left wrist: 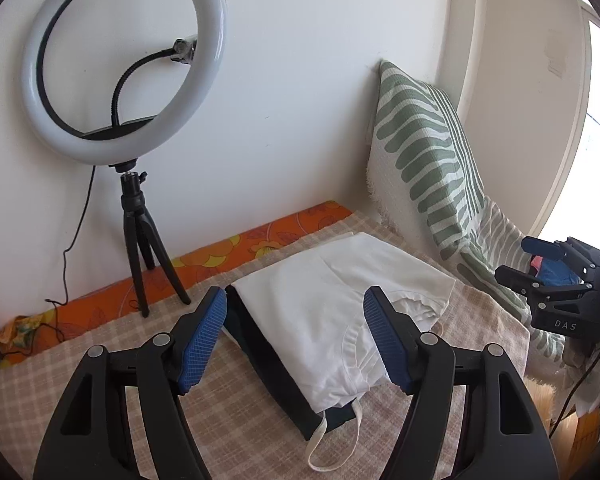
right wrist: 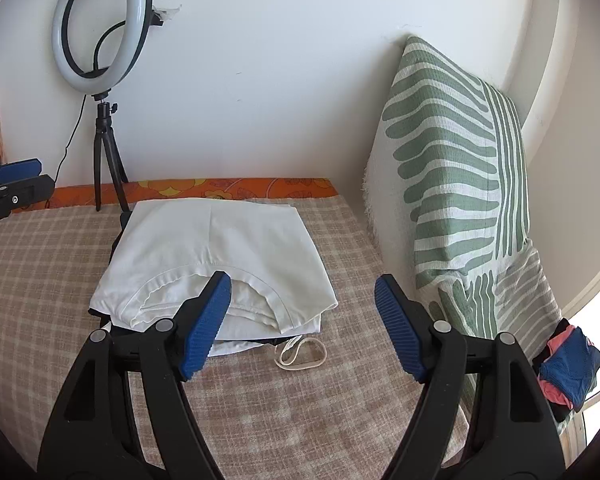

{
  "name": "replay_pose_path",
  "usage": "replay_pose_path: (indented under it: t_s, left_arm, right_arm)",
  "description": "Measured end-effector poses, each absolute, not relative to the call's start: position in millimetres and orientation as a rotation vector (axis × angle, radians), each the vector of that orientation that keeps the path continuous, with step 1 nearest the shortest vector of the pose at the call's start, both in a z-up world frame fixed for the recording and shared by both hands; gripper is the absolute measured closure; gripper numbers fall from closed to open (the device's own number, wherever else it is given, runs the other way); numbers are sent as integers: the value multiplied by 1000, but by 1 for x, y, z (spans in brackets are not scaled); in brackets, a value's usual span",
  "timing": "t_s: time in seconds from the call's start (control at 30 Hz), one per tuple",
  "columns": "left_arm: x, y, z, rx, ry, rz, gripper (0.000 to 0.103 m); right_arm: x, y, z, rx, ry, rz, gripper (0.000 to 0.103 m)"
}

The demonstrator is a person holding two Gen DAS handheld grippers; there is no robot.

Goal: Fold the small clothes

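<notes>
A folded white garment [left wrist: 332, 304] lies on the checked bedcover [left wrist: 80, 360], on top of a dark garment [left wrist: 276, 376]. A white strap loop [left wrist: 332, 452] trails from under it. My left gripper [left wrist: 296, 340] is open and empty, hovering just in front of the pile. In the right wrist view the white garment [right wrist: 216, 256] shows its curved hem toward me, with the strap loop [right wrist: 300, 354] beside it. My right gripper [right wrist: 304, 328] is open and empty at the pile's near right corner. The right gripper also shows in the left wrist view [left wrist: 540, 264], and the left gripper's fingers [right wrist: 16, 184] show in the right wrist view.
A ring light on a black tripod [left wrist: 140, 216] stands on the orange floral sheet [left wrist: 240, 248] by the wall. A green and white striped pillow [right wrist: 452, 184] leans at the right. Blue and pink clothes [right wrist: 568, 372] lie at the far right edge.
</notes>
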State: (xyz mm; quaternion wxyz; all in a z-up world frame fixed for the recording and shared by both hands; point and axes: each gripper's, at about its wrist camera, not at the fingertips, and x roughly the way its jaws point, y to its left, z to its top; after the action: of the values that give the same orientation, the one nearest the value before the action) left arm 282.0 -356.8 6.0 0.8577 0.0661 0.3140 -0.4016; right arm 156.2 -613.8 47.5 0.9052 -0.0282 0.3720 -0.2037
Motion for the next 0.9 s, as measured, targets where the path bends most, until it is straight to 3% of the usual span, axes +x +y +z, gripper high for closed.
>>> replay_pose_path:
  t_s: [0.07, 0.53, 0.63, 0.77, 0.9]
  left_arm:
    - [271, -348, 16, 134, 652, -824, 20]
    - [191, -266, 71, 93, 526, -751, 18]
    - [173, -252, 75, 87, 505, -754, 17]
    - [150, -234, 77, 110, 455, -721, 0]
    - [129, -222, 73, 197, 396, -671, 0]
  right_arm:
    - [146, -605, 63, -66, 742, -418, 22]
    - [77, -533, 132, -76, 579, -389, 0]
    - [62, -513, 135, -92, 561, -394, 0]
    - [42, -485, 134, -100, 544, -381, 0]
    - [25, -458, 129, -98, 525, -361, 0]
